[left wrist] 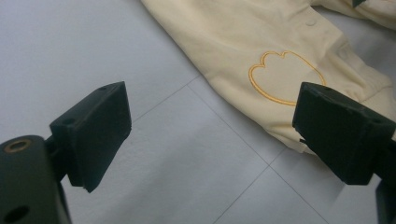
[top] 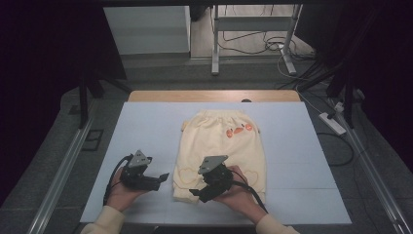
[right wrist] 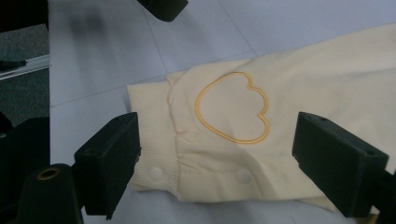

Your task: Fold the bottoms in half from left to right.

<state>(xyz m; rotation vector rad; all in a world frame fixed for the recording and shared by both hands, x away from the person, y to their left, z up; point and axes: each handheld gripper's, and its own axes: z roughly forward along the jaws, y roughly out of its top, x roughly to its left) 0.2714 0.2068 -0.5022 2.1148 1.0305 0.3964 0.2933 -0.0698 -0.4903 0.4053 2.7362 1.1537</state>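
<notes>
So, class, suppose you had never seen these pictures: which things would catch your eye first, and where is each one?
First, the pale yellow baby trousers spread flat mid-table on the light blue table cover, with small orange motifs near the waistband. Next, the right gripper, jaws open, poised over the ribbed snap-button cuff beside an embroidered orange heart outline. The left gripper, also open, hovers just left of the trousers.
</notes>
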